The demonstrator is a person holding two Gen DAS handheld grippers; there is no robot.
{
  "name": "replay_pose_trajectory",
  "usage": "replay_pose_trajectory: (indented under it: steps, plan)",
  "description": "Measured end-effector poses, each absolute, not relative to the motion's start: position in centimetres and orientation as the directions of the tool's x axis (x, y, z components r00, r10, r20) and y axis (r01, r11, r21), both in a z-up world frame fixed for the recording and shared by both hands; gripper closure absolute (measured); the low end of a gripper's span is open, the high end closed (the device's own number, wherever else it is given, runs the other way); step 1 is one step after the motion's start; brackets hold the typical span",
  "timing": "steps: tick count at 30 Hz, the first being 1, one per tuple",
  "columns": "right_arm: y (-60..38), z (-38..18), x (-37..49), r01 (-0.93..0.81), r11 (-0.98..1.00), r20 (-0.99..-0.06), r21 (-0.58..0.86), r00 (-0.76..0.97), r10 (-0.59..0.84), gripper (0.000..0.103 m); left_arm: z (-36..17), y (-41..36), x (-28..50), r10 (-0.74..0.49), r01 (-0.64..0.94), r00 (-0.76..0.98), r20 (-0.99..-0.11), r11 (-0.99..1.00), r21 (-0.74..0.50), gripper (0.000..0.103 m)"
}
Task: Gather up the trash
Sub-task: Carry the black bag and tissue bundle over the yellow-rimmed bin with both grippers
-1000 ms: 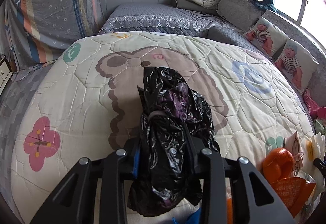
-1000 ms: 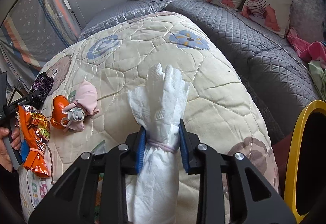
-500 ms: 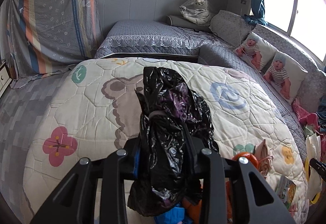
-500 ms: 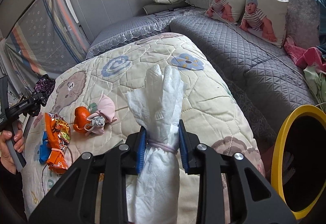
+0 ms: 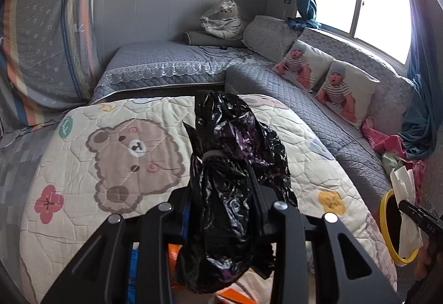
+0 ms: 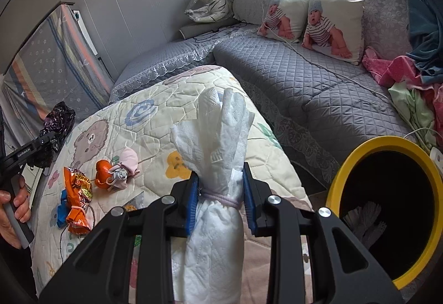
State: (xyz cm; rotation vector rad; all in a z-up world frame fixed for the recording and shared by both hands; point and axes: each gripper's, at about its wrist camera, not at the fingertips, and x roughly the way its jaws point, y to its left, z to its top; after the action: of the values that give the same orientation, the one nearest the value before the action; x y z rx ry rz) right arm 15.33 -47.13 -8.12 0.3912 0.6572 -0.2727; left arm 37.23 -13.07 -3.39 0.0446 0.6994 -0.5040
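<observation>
My left gripper (image 5: 223, 201) is shut on a crumpled black plastic bag (image 5: 235, 165) and holds it up above the cartoon quilt (image 5: 110, 154). My right gripper (image 6: 220, 193) is shut on a bundle of white paper towel (image 6: 218, 165) tied with a band, held in the air just left of the yellow-rimmed trash bin (image 6: 387, 207). The bin also shows at the right edge of the left wrist view (image 5: 387, 226), with the towel (image 5: 405, 193) over it. An orange snack wrapper (image 6: 79, 196), an orange peel (image 6: 103, 169) and a small pink cloth bundle (image 6: 126, 167) lie on the quilt.
A grey quilted sofa (image 6: 318, 88) with two baby-print cushions (image 6: 332, 24) runs along the far and right sides. Pink and green clothes (image 6: 409, 88) are piled by the bin. A striped sheet (image 5: 41, 41) hangs at the left. White scraps (image 6: 362, 218) lie inside the bin.
Both grippers have risen and swung right, each still holding its load. The right gripper now has the bin's opening beside it. The quilt sits lower in both views.
</observation>
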Motion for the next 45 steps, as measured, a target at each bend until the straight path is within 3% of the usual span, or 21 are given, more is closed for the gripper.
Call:
replay_pose_trajectory:
  steps: [21, 45]
  plan:
    - [-57.0, -8.6, 5.3, 0.558, 0.787, -0.629, 0.263, 0.718, -0.298, 0.076, -3.9, -32.9, 25.9, -0.665, 0.781, 0.394, -0.635, 0.606, -0.15, 0.072]
    - [-64.3, -13.9, -0.6, 0.692, 0.663, -0.694, 0.285, 0.626, -0.355, 0.076, -9.0, -45.5, 20.4, -0.68, 0.86, 0.2, -0.706, 0.467, -0.207, 0.072]
